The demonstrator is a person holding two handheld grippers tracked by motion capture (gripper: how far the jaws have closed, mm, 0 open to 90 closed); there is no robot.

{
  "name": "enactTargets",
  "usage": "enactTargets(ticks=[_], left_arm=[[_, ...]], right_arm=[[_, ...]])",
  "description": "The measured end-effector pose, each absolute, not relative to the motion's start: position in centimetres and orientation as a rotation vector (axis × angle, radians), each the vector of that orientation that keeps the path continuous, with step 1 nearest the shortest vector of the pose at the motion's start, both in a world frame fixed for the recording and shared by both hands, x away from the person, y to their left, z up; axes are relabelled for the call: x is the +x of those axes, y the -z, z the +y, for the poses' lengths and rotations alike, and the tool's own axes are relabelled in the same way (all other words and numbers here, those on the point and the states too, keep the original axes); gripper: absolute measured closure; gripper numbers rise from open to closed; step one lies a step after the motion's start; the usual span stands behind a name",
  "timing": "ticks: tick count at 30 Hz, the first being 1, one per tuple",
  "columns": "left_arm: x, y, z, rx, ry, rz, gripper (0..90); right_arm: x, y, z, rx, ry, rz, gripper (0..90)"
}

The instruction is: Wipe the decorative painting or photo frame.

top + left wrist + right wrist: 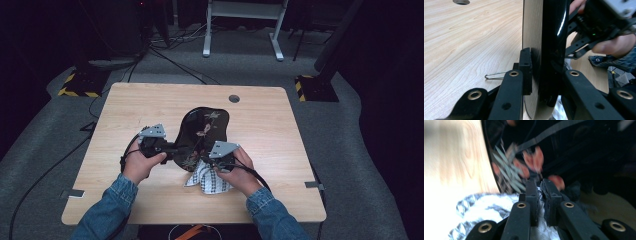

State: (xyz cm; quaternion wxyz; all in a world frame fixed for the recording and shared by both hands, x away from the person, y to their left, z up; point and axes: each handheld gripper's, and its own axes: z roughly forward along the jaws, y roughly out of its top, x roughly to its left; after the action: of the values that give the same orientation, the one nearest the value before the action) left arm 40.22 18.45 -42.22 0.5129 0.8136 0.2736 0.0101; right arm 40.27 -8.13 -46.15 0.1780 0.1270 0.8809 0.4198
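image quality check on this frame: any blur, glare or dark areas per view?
High view: sharp, table evenly lit, the room around it nearly black. Left gripper view: crisp, with a bright glare streak on the glossy black tray clamped edge-on. Right gripper view: heavy motion blur, wood blown out to white at left, the tray's floral pattern smeared, the patterned cloth soft; only the jaws stay fairly sharp.

The glossy black tray (204,132) with its painted flowers and leaves sits near the middle of the wooden table (260,130), wavy-edged, its near end tipped up off the wood. The left gripper view catches it edge-on, standing almost upright. A white cloth with a dark pattern (207,180) lies crumpled on the table at the tray's near edge, touching its decorated face.
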Motion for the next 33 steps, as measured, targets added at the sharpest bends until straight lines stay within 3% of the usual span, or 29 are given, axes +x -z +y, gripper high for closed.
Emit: enactTargets(ticks=[22,33], left_arm=[[40.2,42.3,18.4,1.951,-0.014,0.662,76.7],[40.3,42.3,18.3,1.946,-0.012,0.672,77.1]], right_arm=[[42.1,48.8,-12.1,0.526,-1.091,2.495,84.7],[40.2,46.7,-8.6,0.349,-1.198,2.479,84.8]])
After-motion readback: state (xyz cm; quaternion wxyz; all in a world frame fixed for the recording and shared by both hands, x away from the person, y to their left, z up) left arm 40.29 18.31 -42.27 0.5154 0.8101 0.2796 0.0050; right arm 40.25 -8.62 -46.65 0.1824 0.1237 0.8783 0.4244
